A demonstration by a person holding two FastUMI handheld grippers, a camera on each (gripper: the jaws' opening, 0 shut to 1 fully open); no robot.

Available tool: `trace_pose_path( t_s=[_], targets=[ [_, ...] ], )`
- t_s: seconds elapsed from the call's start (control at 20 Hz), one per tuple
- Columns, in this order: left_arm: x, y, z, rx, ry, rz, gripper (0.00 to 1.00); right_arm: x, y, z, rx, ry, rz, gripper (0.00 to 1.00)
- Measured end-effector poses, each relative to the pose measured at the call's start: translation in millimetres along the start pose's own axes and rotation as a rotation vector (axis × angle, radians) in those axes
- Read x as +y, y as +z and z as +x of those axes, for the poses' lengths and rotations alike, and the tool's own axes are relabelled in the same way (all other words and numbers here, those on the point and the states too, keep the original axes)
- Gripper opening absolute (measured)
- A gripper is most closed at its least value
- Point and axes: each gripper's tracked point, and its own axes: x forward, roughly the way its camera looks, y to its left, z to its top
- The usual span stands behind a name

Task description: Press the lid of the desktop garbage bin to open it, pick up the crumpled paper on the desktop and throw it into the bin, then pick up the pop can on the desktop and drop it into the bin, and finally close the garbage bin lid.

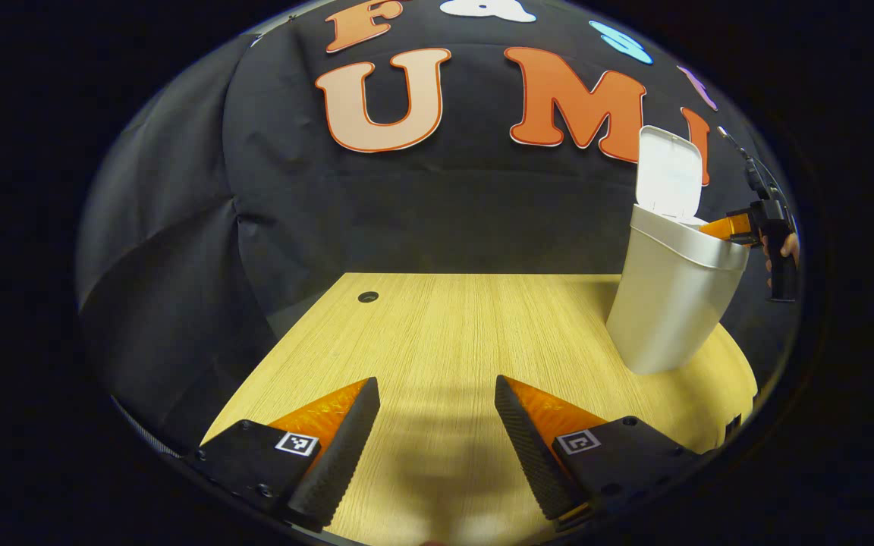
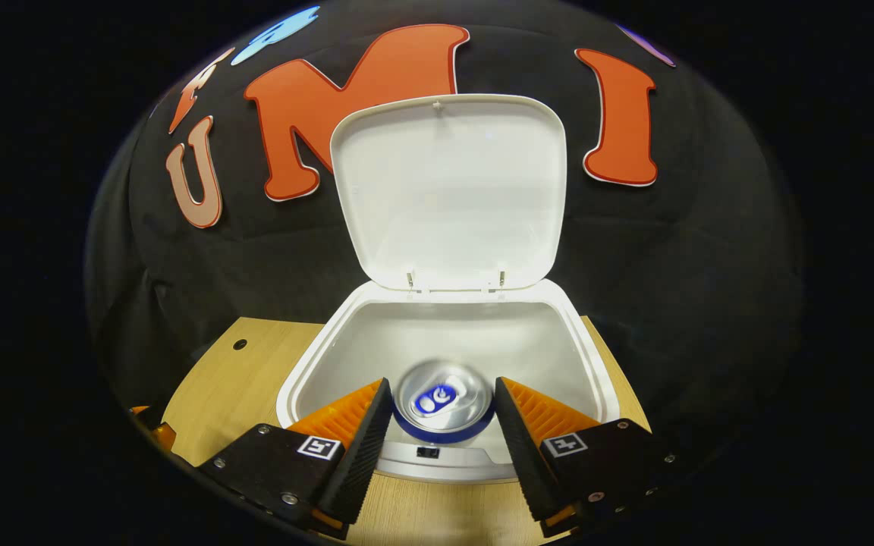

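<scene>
The white desktop bin (image 2: 558, 334) stands with its lid (image 2: 448, 189) raised upright. A pop can (image 2: 443, 400), silver top with a blue rim, shows blurred over the bin's mouth. It sits between the fingers of my right gripper (image 2: 441, 413), with a thin gap on each side; the jaws stand wide, so this gripper is open. In the left gripper view the bin (image 1: 668, 303) is at the right of the wooden table, lid (image 1: 668, 174) up, and the right gripper (image 1: 733, 227) reaches over its rim. My left gripper (image 1: 437, 421) hangs open over the table with nothing in it.
The wooden table (image 1: 444, 334) has a small round hole (image 1: 368, 296) near its far left edge. A hand (image 1: 786, 246) holds the right gripper beyond the bin. The bin stands near the table's right edge.
</scene>
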Motion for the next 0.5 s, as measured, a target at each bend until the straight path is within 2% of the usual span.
trace_pose_path(
  t_s=[0.25,0.5],
  targets=[
    [-2,-2,4,0.004,-0.009,-0.007,0.98,-1,17,-12,-0.029,-0.009,0.006,0.82],
    [-2,-3,5,0.001,-0.018,-0.012,0.98,-2,51,-25,-0.083,-0.015,-0.007,0.82]
  ],
)
